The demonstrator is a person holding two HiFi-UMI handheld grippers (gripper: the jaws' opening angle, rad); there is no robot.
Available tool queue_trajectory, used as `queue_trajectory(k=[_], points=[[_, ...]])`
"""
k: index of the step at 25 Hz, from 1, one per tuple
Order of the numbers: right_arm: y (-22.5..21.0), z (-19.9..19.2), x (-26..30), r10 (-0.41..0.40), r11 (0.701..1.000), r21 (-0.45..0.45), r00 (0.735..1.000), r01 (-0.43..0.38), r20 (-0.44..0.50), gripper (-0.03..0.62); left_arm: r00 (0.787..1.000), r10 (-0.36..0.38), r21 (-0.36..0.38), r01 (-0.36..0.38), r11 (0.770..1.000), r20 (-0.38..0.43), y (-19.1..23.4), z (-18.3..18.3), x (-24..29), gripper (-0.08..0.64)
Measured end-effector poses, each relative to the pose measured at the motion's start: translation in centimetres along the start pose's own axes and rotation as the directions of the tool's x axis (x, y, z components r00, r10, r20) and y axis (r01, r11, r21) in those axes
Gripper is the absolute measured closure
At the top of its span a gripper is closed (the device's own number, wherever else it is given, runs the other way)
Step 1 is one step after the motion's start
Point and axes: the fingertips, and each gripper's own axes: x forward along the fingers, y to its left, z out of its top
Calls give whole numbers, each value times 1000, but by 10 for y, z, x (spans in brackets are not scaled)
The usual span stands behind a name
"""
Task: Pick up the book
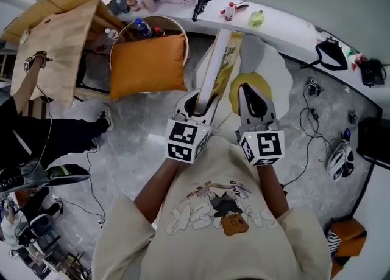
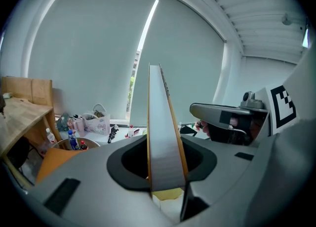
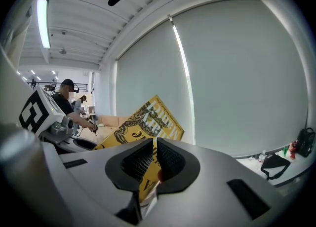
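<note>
We hold the book (image 1: 220, 59) clear of the grey floor (image 1: 140, 126), its far end pointing toward the white counter (image 1: 286, 26). Our left tool (image 2: 165, 159) pinches its thick page block edge-on; our right tool (image 3: 154, 158) is clamped on the yellow cover (black ornate lettering faces that tool's camera).

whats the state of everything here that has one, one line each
book: lifted, held edge-up, yellow cover parted from the page block
left gripper: shut on the book's page block
right gripper: shut on the book's yellow cover
orange cushion: lying across the round basket
round basket: upright, mostly covered by the cushion
window blind: drawn down
</note>
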Motion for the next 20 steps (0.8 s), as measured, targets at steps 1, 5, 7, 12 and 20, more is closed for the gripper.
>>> queue_trajectory(k=[1, 5, 7, 12, 20], points=[[1, 7, 0, -4, 1000, 0, 1000, 4, 9, 547, 1000, -4, 6, 4, 1000, 9, 0, 6, -2, 417], [6, 34, -2, 8, 1000, -11, 997, -7, 79, 547, 999, -15, 22, 14, 1000, 50, -1, 30, -10, 417], [8, 40, -5, 4, 999, -32, 995, 0, 98, 547, 997, -20, 33, 18, 999, 75, -6, 38, -13, 417], [10, 46, -10, 18, 999, -43, 994, -13, 112, 548, 991, -68, 66, 61, 996, 116, -15, 50, -15, 417], [15, 44, -15, 103, 995, -25, 989, -100, 108, 546, 987, -126, 121, 114, 986, 100, -19, 51, -6, 417]])
